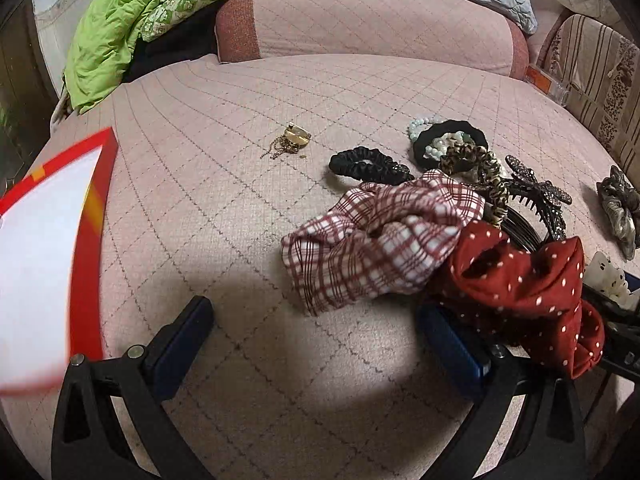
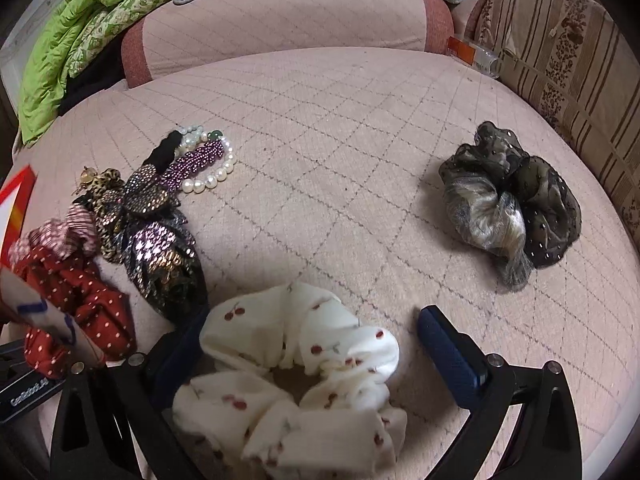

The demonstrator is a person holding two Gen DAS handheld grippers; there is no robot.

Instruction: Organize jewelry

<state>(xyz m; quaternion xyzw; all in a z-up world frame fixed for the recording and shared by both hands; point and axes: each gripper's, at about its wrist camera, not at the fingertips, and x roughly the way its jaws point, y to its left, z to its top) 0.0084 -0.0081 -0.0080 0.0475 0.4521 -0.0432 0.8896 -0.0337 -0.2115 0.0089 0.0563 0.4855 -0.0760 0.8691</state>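
Surface: pink quilted bed cover [image 2: 340, 128] carries everything; no tabletop is in view.

Left claw [image 1: 316, 336]: spread wide and empty, hovering over bare cover, probably waiting while the other one works.

Right claw [image 2: 312, 344]: wide apart, with the cream cherry-print scrunchie [image 2: 296, 376] lying between its fingers; the left finger looks against the fabric, the right one stands clear, so it is not yet squeezed. I judge this to be either a grasp being set up or a fresh release; the views cannot settle which.

Pile: ahead and to the right of the left claw lie the plaid scrunchie [image 1: 380, 240], the red dotted scrunchie [image 1: 520, 284], a black scrunchie [image 1: 364, 164], a dark claw clip [image 1: 540, 196] and bead bracelets [image 2: 208, 160], all overlapping, so unsorted.

Gold chain piece [image 1: 290, 142]: alone, well ahead of the left claw, apart from the pile.

Olive scrunchie [image 2: 508, 204]: by itself, far ahead-right of the right claw, possibly the start of a separate group.

Red-edged box [image 1: 48, 248]: just left of the left claw, blurred; likely the container for sorted items.
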